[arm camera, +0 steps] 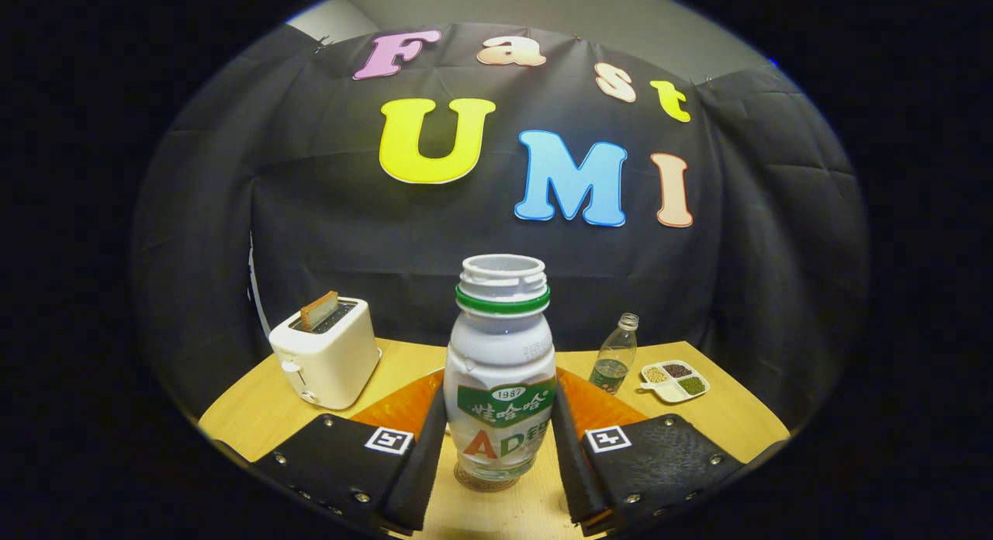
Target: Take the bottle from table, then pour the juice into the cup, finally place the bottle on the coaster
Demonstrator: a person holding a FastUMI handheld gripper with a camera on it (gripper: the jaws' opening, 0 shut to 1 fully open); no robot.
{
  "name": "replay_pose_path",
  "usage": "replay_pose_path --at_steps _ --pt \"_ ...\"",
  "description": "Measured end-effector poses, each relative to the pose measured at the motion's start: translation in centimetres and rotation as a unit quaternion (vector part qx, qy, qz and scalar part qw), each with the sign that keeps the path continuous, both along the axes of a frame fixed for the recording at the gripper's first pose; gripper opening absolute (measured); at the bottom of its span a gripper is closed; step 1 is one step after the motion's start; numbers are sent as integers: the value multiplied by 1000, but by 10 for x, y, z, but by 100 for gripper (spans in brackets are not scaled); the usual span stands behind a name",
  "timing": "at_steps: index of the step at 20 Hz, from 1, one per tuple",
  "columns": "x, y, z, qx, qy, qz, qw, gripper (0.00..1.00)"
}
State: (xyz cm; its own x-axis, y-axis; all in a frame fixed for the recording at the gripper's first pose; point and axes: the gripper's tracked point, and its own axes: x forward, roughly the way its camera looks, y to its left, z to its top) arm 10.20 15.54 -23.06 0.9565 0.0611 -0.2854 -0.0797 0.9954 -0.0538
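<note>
Upright, bottle [501,369] stood with open mouth up, on a coaster [486,479] | gripper [496,447] fingers pressed both its sides | wooden table [264,408]; toaster [326,361] beyond.

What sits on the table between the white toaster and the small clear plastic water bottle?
In the gripper view, the white uncapped juice bottle stands between the toaster and the water bottle, nearer the camera, between the gripper fingers.

We see the gripper [496,447] closed on an upright, uncapped white plastic bottle [500,369] with a green neck ring; it stands on the round brown coaster [486,479]; a white toaster [326,361] sits beyond the fingers.
</note>
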Motion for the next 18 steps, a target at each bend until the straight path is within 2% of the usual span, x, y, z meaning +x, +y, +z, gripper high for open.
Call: replay_pose_path --at_steps 9,13,18 --pt "24 -1 -80 -9 24 -33 999 66" --pt "29 12 -100 32 23 -9 999 67" --pt "28 7 -118 9 41 -9 999 67"
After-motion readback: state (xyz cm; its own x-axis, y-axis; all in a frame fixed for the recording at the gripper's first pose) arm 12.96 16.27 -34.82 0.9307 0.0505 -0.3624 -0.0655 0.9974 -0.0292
